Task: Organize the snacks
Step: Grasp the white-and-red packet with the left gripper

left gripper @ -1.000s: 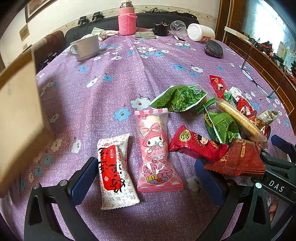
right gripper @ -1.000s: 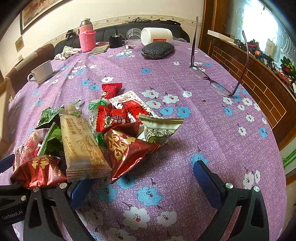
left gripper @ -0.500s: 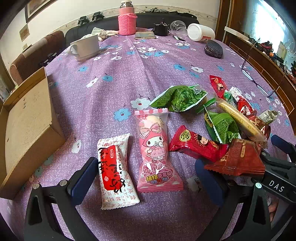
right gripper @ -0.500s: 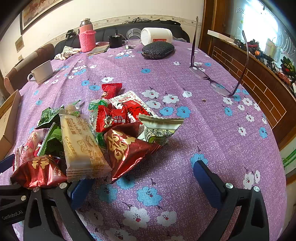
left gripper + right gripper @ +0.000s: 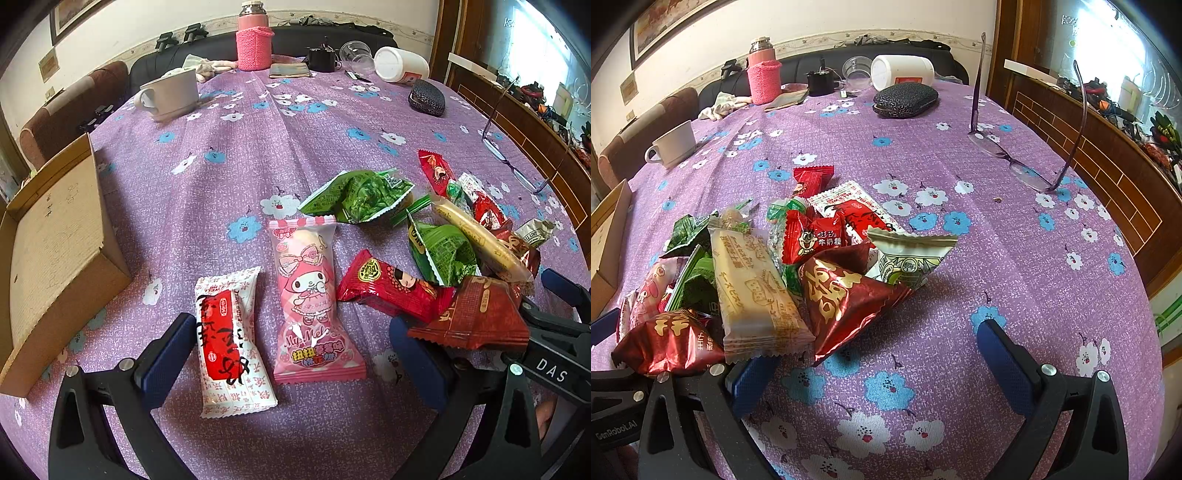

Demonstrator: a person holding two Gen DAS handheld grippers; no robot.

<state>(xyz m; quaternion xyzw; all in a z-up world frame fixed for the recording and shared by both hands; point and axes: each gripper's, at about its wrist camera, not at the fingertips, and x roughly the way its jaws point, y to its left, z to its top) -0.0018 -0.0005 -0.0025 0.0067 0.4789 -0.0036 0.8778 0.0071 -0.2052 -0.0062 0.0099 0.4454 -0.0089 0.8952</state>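
Snack packets lie on a purple flowered tablecloth. In the left wrist view my left gripper (image 5: 291,365) is open and empty, straddling a white-and-red packet (image 5: 229,339) and a pink My Melody packet (image 5: 314,295). A red packet (image 5: 388,291), two green packets (image 5: 362,194) and a dark red packet (image 5: 476,317) lie to the right. A cardboard box (image 5: 55,254) rests at the left. In the right wrist view my right gripper (image 5: 875,369) is open and empty just before a pile with a beige biscuit pack (image 5: 753,288) and a dark red foil packet (image 5: 842,295).
A white mug (image 5: 170,92), a pink-sleeved flask (image 5: 255,40), a white jar on its side (image 5: 399,66) and a black case (image 5: 905,99) stand at the far side. Glasses (image 5: 1027,162) rest upside down at the right. A wooden ledge runs along the right edge.
The cardboard box came down from close to the left camera onto the table's left side. Both grippers and the snacks stayed still.
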